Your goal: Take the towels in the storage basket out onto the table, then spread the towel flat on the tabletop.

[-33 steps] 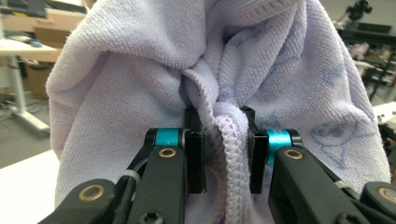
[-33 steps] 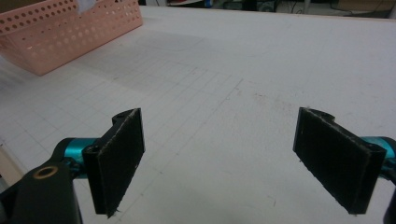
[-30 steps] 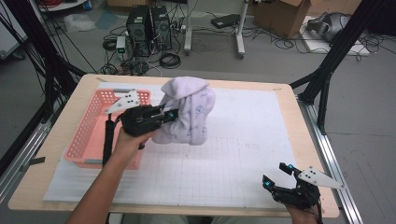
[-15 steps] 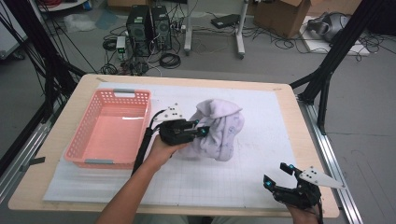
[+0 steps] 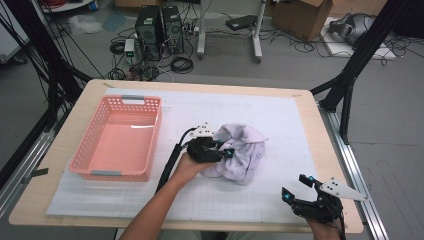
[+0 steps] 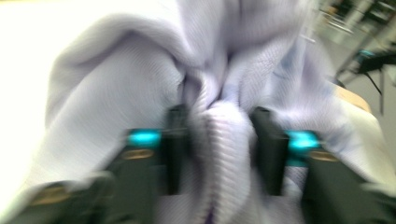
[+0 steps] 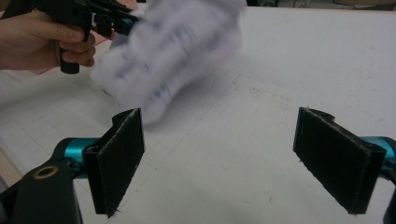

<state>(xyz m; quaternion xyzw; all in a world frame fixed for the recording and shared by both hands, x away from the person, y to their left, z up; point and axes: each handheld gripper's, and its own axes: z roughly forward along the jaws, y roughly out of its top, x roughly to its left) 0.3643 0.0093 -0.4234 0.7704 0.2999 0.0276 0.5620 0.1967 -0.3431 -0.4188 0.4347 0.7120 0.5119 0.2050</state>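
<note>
The left gripper [image 5: 226, 152] is clamped on a fold of the pale cloth [image 5: 242, 150], which bulges between its two black jaws in the left gripper view [image 6: 219, 140]. A second ago the gripper held the cloth lifted just beside the basket [image 5: 120, 135]; half a second ago it was partway across. Now the cloth sits bunched on the white mat [image 5: 280, 120] near the middle of the tabletop [image 5: 80, 97], toward three o'clock from the basket and well apart from it. The right gripper [image 5: 299, 187] has not moved: it rests at the tabletop's five o'clock corner, jaws wide apart with nothing between them [image 7: 219, 158]. No brand, label or writing can be read; the cloth shows faint blurred marks in the right gripper view.
</note>
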